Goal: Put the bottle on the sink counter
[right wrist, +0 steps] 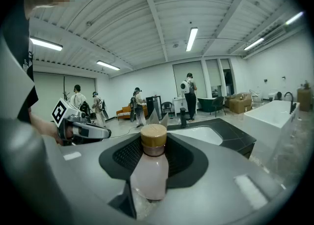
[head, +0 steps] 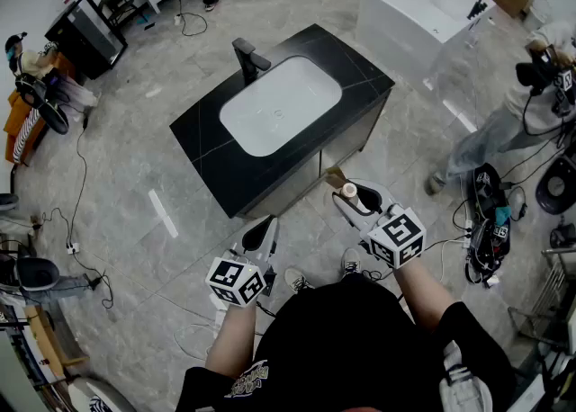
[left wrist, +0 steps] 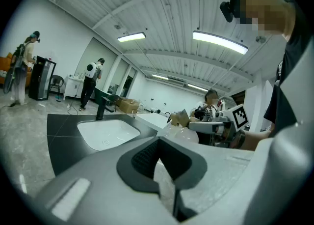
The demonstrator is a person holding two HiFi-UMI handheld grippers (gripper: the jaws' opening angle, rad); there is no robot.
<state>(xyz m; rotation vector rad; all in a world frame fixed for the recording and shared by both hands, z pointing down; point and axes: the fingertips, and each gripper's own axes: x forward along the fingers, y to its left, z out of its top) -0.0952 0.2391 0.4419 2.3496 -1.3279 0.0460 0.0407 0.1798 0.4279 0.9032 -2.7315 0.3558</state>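
Note:
A pale pink bottle (right wrist: 149,172) with a tan cap (right wrist: 153,137) stands upright between the jaws of my right gripper (right wrist: 153,157), which is shut on it. In the head view that gripper (head: 358,205) hangs just off the near right corner of the black sink counter (head: 207,142), with the bottle's cap (head: 349,191) showing. The counter has a white basin (head: 279,104) and a black faucet (head: 249,58). My left gripper (head: 261,234) is lower left of the counter's near edge, and its jaws (left wrist: 158,145) are shut on nothing. The counter (left wrist: 63,140) lies ahead of it.
A white bathtub (head: 423,7) stands beyond the counter at the right. A person (head: 526,100) with a camera is at the right, near bags and cables (head: 490,226). Chairs and a black cabinet (head: 85,34) are at the far left. Other people stand in the background (right wrist: 189,94).

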